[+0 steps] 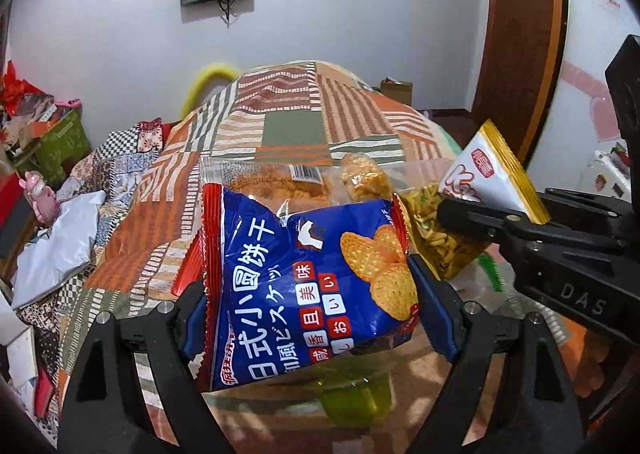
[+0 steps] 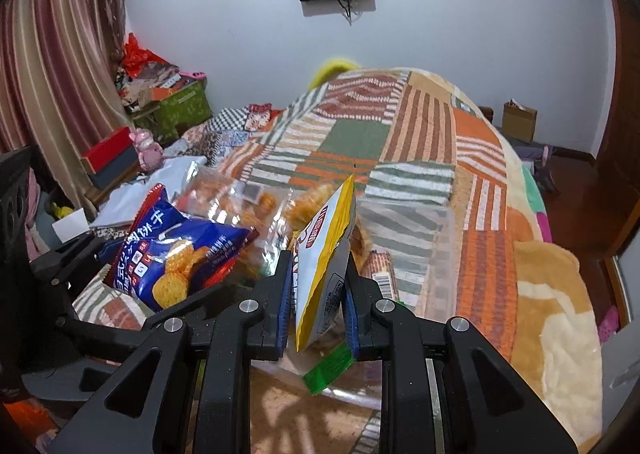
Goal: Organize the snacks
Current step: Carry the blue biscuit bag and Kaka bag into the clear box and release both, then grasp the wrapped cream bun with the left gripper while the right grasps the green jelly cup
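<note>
The left gripper [image 1: 310,294] is pinching the blue bag [image 1: 304,278]; the right gripper [image 2: 316,294] is pinching the white packet [image 2: 326,254]. Both are hanging above the clear bin [image 2: 440,238] on the blanket [image 2: 520,254]. Judged step: carrying. Next: lowering each, then releasing.

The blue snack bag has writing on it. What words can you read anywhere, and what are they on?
"日式小圆饼干": big white characters on the blue biscuit bag held in the left gripper.
"美", "且", "香", "味": small squares on the same bag.
"DAS": on the right gripper's black body, seen from the left wrist.
White and yellow packet in the right gripper: red logo and fine print, too blurred to read.
Barcode labels: too small.
</note>
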The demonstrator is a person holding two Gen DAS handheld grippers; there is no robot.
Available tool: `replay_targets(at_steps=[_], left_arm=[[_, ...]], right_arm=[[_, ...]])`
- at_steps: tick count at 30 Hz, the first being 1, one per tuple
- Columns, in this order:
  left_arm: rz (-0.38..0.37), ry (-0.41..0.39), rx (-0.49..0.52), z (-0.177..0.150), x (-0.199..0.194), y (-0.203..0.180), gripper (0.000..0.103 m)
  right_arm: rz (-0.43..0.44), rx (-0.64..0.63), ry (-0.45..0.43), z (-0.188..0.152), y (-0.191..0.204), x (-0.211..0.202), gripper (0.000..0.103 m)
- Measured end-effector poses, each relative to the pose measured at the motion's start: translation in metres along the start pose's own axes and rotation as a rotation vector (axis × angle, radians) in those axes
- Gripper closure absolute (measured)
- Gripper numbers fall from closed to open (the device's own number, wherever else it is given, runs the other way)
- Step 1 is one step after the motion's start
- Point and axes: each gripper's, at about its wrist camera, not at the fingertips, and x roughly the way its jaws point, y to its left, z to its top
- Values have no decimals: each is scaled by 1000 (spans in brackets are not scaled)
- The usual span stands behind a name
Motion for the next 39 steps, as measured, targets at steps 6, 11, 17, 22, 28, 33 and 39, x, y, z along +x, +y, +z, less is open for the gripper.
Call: replay_targets(at_steps=[6,11,17,22,28,33,39], left_arm=[[24,-18,31,-1,3,-6,16],[52,-3,77,-4,7,-13,8],[-13,54,14,-6,8,-6,8],[-47,44,-15,-6,-9,-1,8],[-56,31,-19,-12,-35,5,8],[-70,65,-39,-27,-48,14,7],[-71,106,-49,-47,-57,18,8]], right_arm=[[-1,2,32,1,-1,11,81],[-97,-63,17,0,8,3,58],[-111,-68,-24,2,6,-16,45],[-102,-58,-41,0,5,-30,45],[-71,-44,-55,-9,8,-46,45],[-50,-46,-44,-20,16,-52,45],[-5,-31,-5,-40,27,-53,45]])
